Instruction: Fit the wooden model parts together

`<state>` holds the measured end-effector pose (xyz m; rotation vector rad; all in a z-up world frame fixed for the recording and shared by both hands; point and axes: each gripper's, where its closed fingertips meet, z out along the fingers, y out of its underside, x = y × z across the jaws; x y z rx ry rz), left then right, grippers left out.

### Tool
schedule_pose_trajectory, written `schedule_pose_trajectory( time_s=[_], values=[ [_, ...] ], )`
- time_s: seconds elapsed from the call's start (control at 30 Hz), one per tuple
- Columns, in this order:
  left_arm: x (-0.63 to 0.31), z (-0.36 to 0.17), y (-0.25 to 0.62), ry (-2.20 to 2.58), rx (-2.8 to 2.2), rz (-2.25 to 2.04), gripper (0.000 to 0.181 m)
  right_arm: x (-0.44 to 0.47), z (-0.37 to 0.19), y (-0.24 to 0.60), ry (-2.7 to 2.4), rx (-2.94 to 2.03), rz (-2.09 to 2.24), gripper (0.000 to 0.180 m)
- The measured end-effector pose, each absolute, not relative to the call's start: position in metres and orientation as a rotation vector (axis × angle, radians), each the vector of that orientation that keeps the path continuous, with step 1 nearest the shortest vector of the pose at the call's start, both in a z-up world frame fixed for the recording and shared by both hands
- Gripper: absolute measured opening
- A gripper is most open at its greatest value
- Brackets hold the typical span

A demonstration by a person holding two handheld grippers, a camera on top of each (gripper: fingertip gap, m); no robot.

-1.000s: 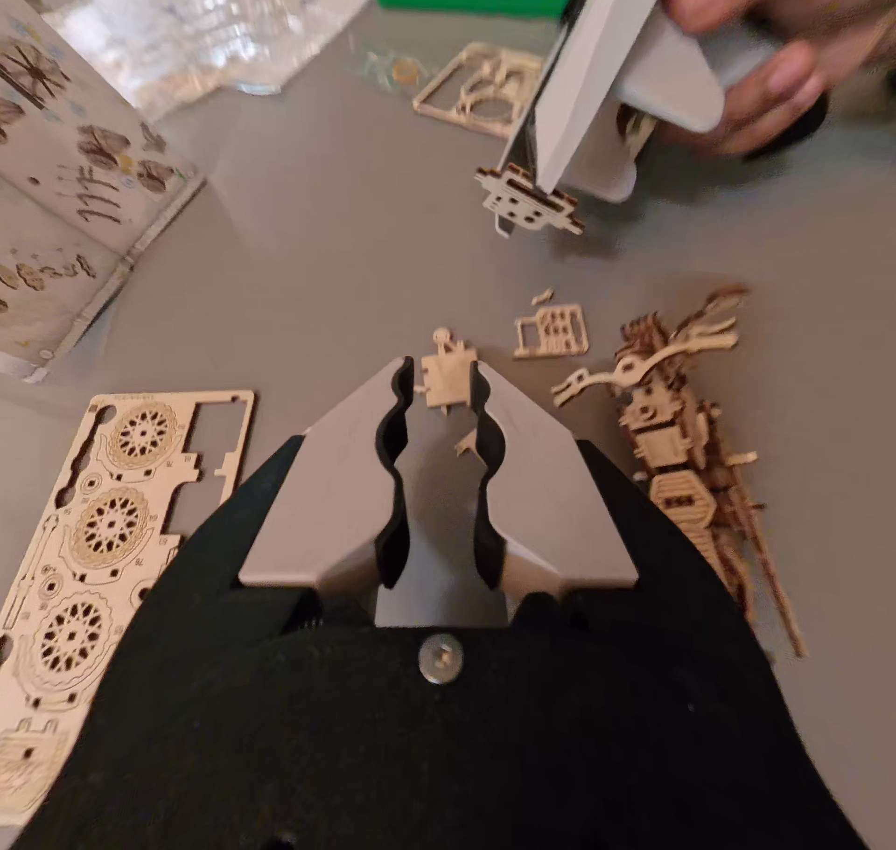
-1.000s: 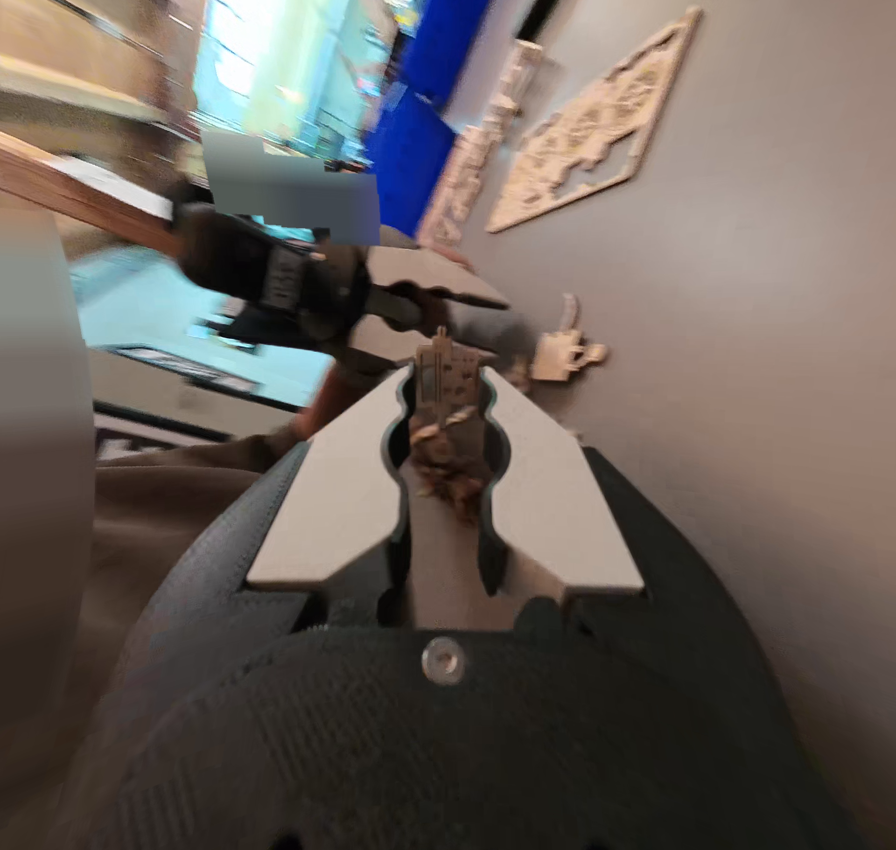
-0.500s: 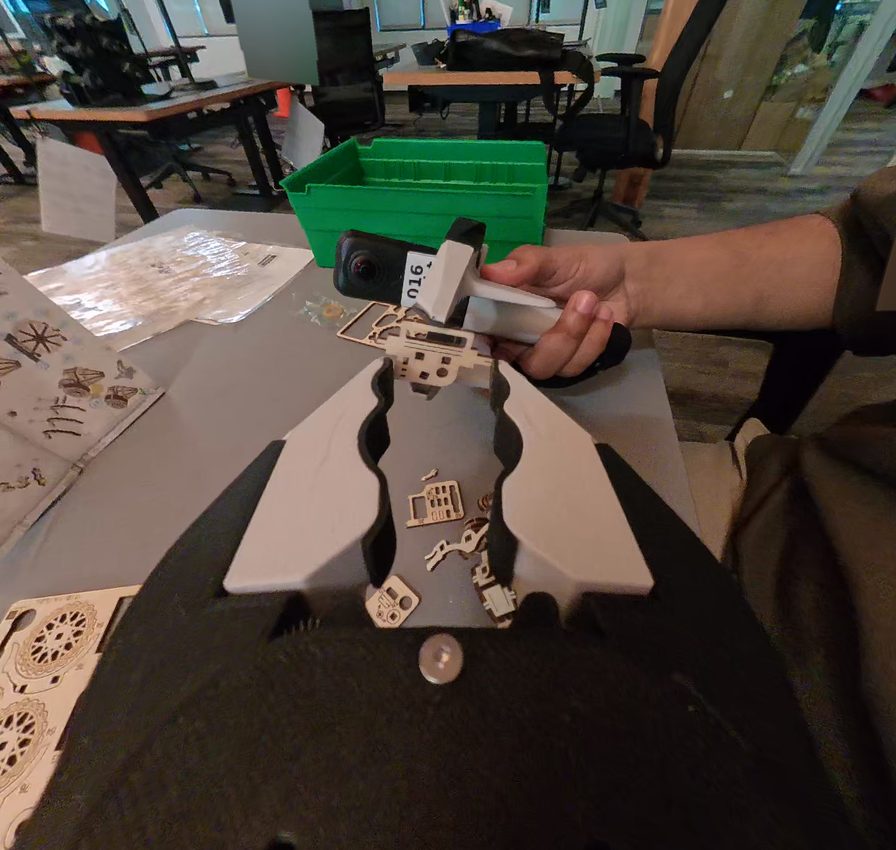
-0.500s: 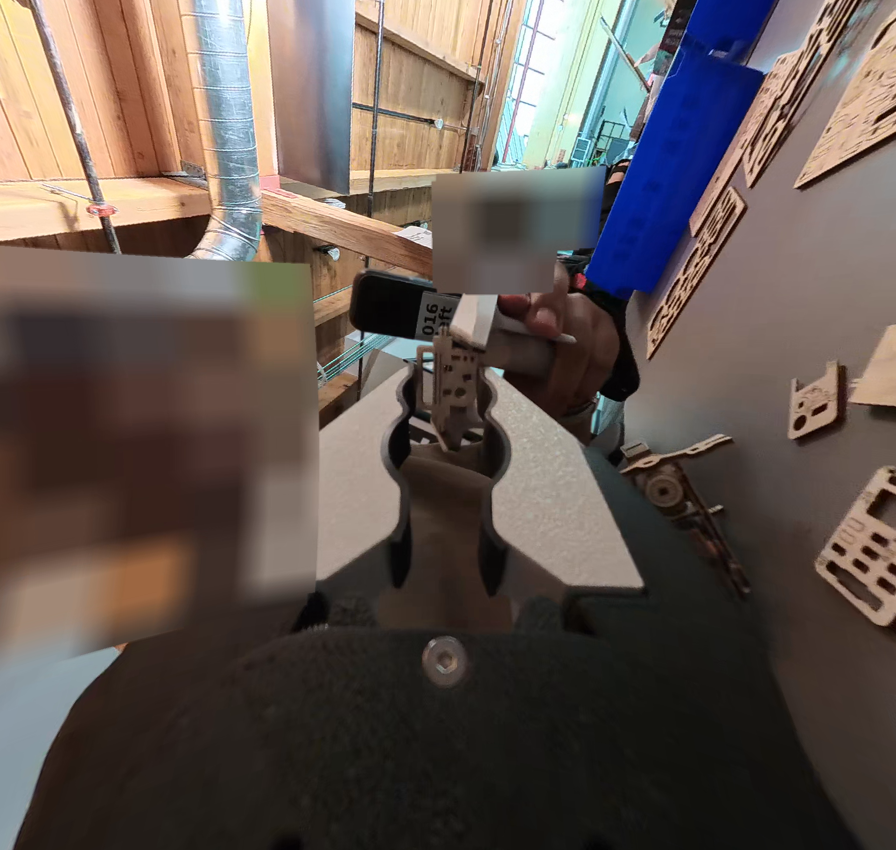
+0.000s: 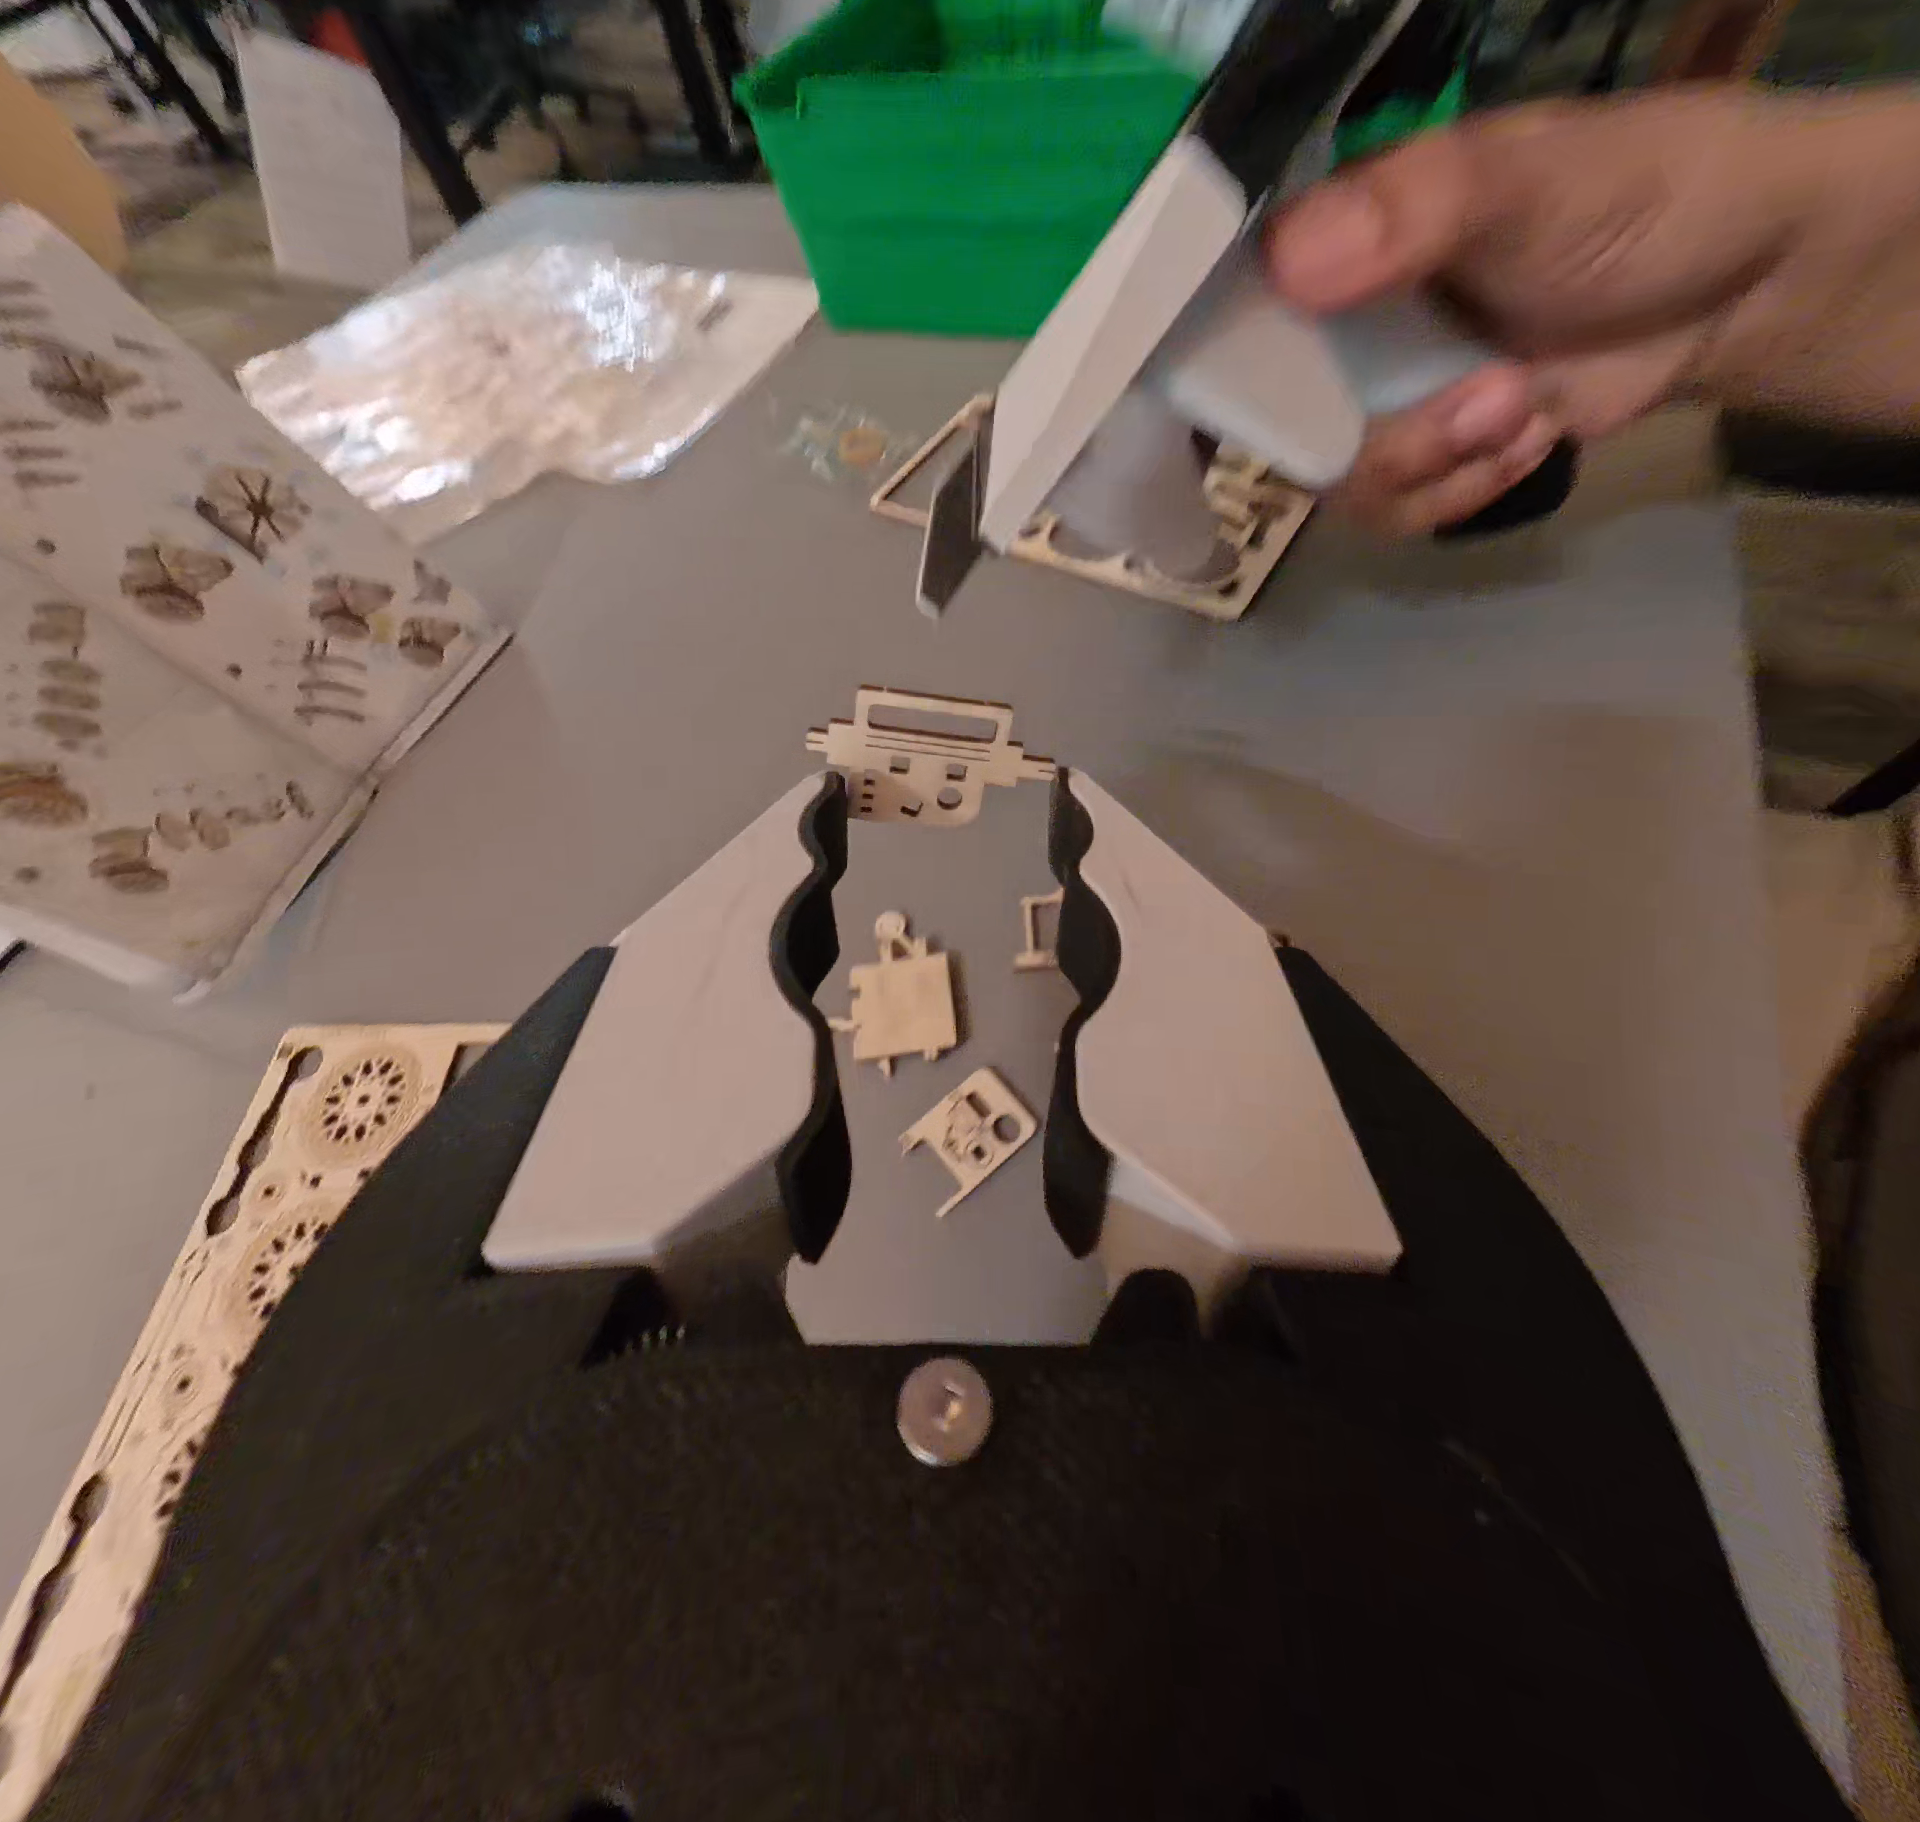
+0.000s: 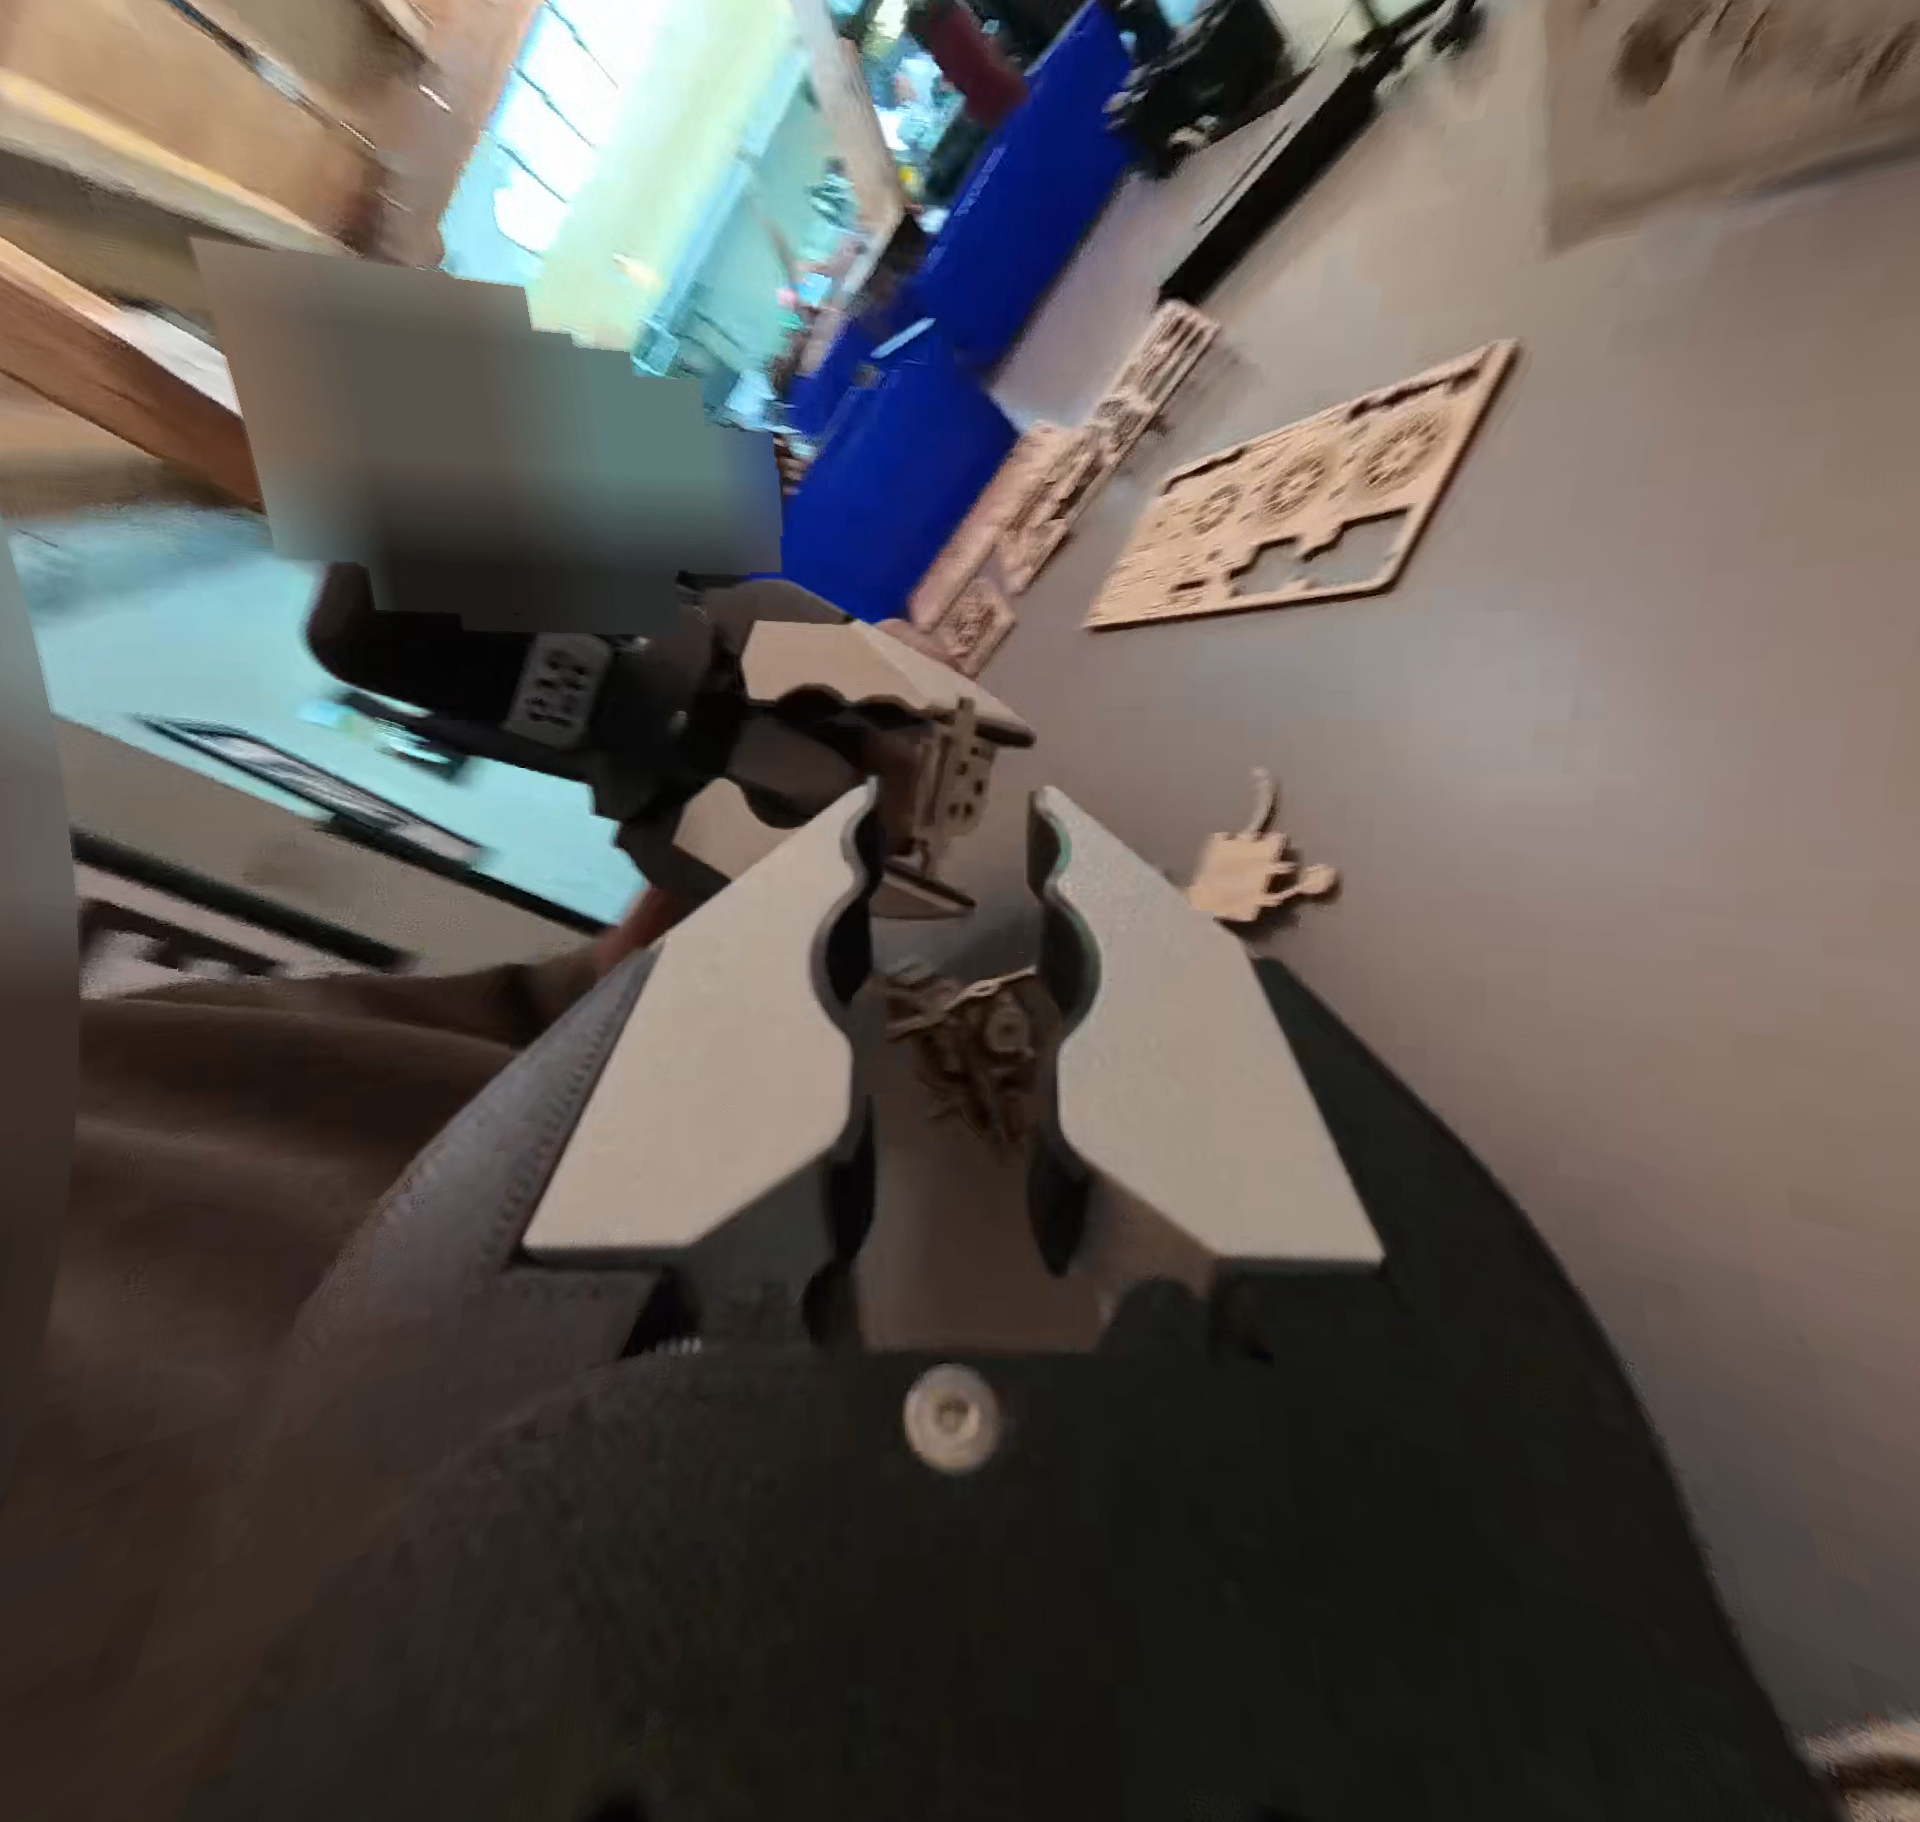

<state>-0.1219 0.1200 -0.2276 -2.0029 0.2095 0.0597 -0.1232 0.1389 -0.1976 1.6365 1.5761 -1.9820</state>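
Observation:
My left gripper (image 5: 940, 785) is shut on a flat wooden panel (image 5: 930, 738) with slots and holes, pinched by its side edges and held above the grey table (image 5: 1351, 837). The panel also shows in the right wrist view (image 6: 961, 770), in the left gripper's fingers. My right gripper (image 6: 953, 811) is open and empty, just short of the panel; in the left wrist view (image 5: 961, 567) a hand holds it up beyond the panel. Loose parts lie below: a square piece (image 5: 902, 1014) and a small holed piece (image 5: 971, 1133). A part-built wooden model (image 6: 971, 1045) lies under the right gripper.
A green bin (image 5: 966, 183) stands at the back. An instruction booklet (image 5: 177, 609) and a plastic bag (image 5: 488, 370) lie at the left. A gear sheet (image 5: 260, 1201) lies near left, an emptied frame sheet (image 5: 1143, 557) far right. Blue bins (image 6: 914, 484) stand beyond. About 9 centimeters separates my left fingertips from the square piece (image 5: 902, 1014). Look for it in the right wrist view (image 6: 1226, 876) too.
The wooden panel has passed from the right gripper to the left. The right gripper has opened and drawn back. Both views have swung down toward the table.

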Motion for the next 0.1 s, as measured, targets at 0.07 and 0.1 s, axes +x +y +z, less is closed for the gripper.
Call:
schedule_pose_trajectory(
  time_s=[0.07, 0.1],
  values=[
    [-0.1235, -0.2389, 0.1214, 0.23, -2.053, 0.118, 0.039, -0.1231, -0.1974, 0.1387, 1.776, 1.699, -1.955, 0.025],
    [-0.1218, -0.2417, 0.1227, 0.238, -2.061, 0.127, 0.039, -0.1232, -0.1997, 0.1372, 1.865, 1.728, -1.924, 0.025]
  ],
)
